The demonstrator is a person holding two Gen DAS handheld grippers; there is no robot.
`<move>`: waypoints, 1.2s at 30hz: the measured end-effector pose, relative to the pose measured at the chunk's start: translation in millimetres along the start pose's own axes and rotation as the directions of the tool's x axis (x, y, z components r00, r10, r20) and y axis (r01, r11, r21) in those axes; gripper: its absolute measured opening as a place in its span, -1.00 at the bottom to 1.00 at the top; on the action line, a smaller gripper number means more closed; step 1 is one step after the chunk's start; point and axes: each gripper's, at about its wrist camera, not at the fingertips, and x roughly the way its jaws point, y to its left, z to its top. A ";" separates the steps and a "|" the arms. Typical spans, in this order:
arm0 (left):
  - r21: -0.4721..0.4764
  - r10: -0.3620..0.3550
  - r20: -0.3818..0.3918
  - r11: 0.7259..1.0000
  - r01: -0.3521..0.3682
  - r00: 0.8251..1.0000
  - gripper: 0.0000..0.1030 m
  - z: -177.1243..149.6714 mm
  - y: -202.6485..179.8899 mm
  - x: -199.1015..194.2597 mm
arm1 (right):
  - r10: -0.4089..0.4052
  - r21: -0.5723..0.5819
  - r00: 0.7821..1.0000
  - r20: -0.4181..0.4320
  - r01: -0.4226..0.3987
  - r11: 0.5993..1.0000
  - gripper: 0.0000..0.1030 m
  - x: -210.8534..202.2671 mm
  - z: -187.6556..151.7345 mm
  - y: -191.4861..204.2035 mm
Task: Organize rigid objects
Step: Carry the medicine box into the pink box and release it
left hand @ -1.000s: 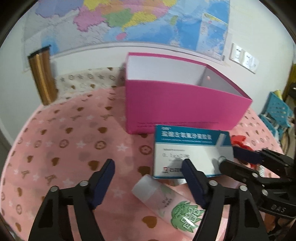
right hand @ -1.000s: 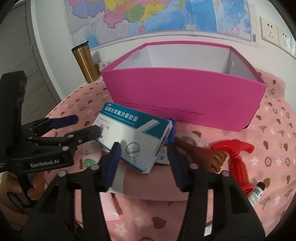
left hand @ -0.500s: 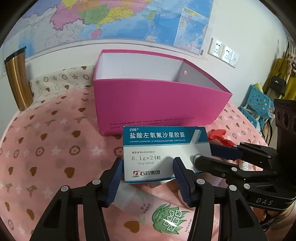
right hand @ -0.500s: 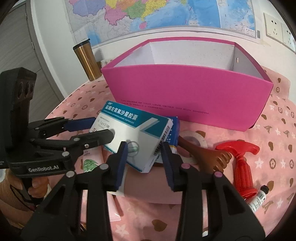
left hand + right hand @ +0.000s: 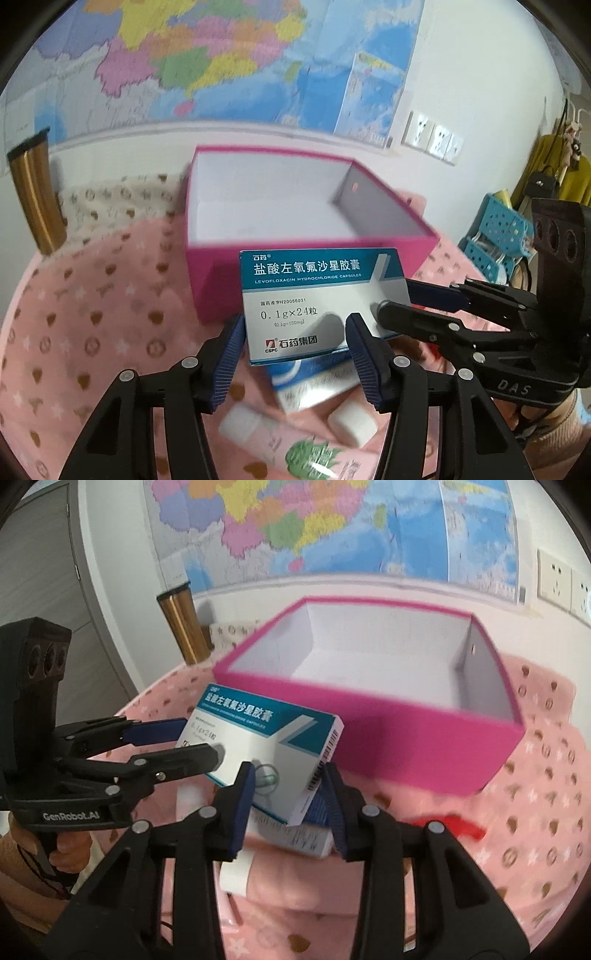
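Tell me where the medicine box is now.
The medicine box is held off the pink cloth by both grippers, just before the near wall of the pink bin.

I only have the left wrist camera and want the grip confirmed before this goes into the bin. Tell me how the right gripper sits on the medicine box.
Observer: The right gripper is shut on the medicine box, one finger on each side of its barcode end.
Operator: Describe my left gripper from outside.
Observer: The left gripper clamps the opposite end, one finger across the printed face and one behind it.
Operator: Check the cloth to the right of the right gripper.
Observer: A red tool lies there, in front of the pink bin.
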 end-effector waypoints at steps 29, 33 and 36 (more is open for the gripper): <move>-0.051 0.213 -0.062 0.975 -0.216 0.975 0.10 74.1 33.5 66.3 | 0.129 0.154 0.978 -0.164 -0.103 0.983 -0.21 89.7 84.4 -65.2; -0.022 0.234 0.026 0.972 -0.233 0.972 0.17 71.9 24.6 46.6 | 0.099 0.128 0.989 -0.108 -0.084 0.988 -0.19 68.0 81.9 -62.5; 0.009 0.166 0.111 0.986 -0.168 0.980 0.43 64.3 13.1 21.3 | 0.082 0.082 0.996 -0.035 -0.078 0.994 0.03 34.4 73.3 -55.9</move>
